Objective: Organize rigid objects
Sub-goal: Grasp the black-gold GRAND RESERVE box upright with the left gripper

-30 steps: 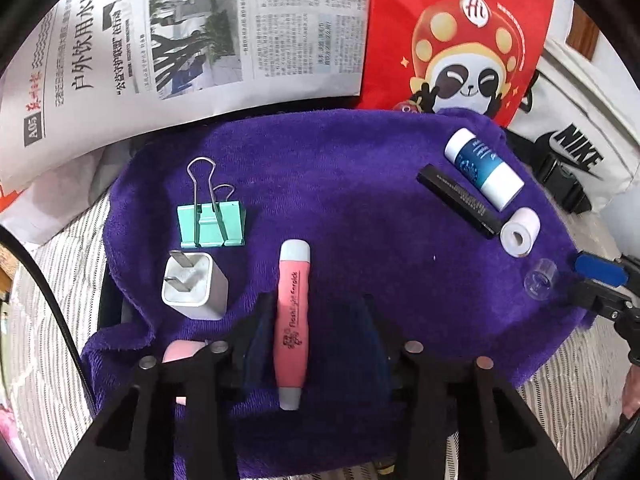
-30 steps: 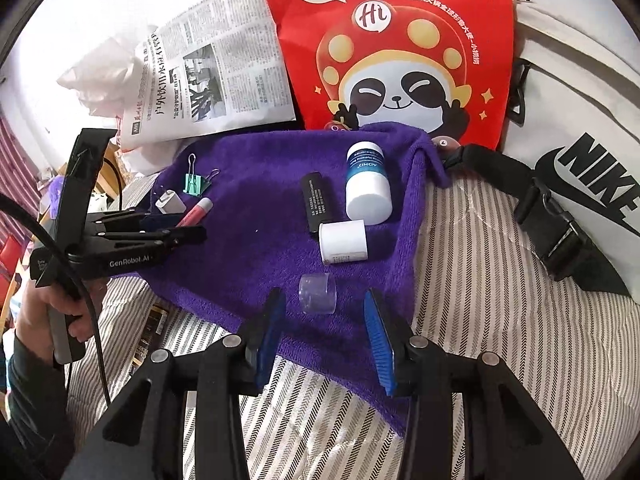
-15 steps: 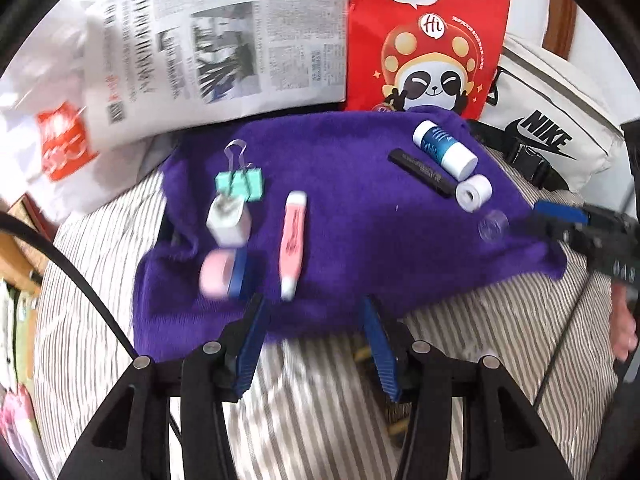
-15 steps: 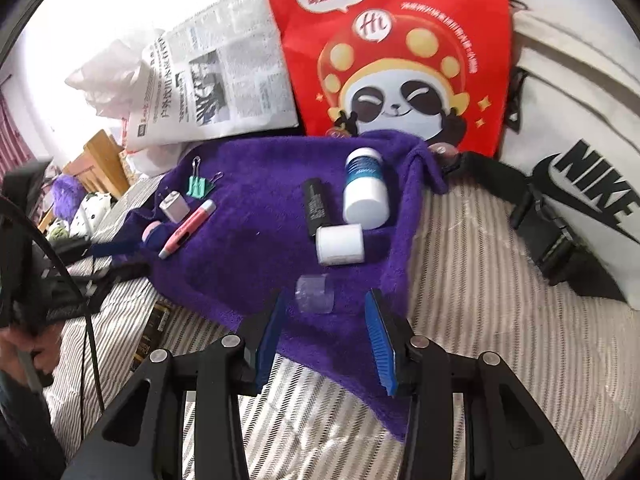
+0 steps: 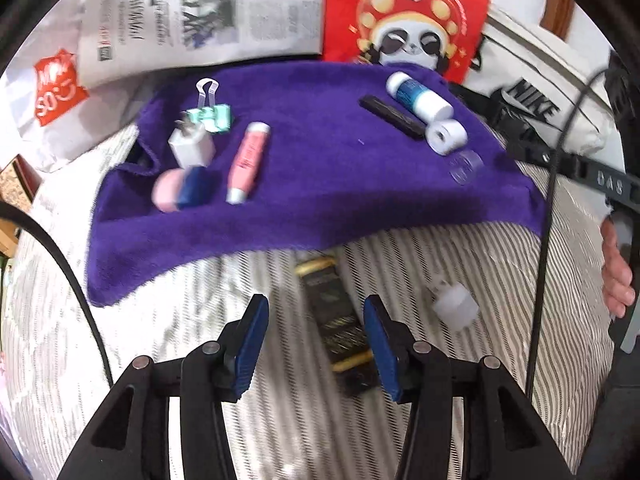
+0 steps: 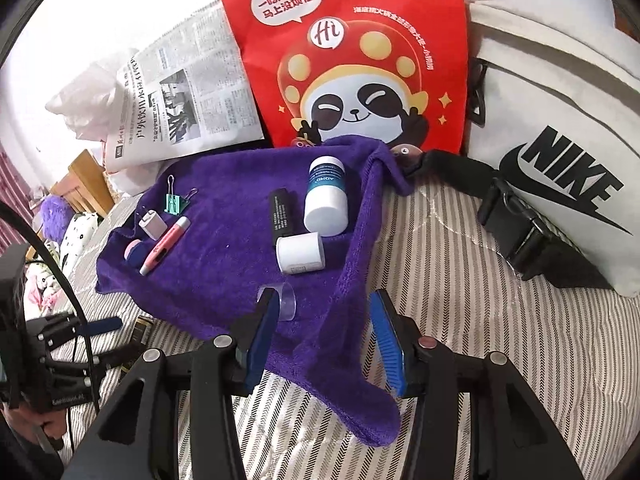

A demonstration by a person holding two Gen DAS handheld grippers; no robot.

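The left wrist view is motion-blurred; lettering on the dark packet point(image 5: 340, 320) cannot be read, and the white bag point(image 6: 560, 140) is cut off.

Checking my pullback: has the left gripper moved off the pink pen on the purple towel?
Yes. The left gripper has backed off the purple towel; the pink pen lies far ahead, jaws open over striped bedding.

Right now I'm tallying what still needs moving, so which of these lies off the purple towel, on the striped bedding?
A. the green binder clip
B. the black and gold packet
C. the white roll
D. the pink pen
B: the black and gold packet lies on the striped bedding between the open left gripper fingers, below the purple towel edge.
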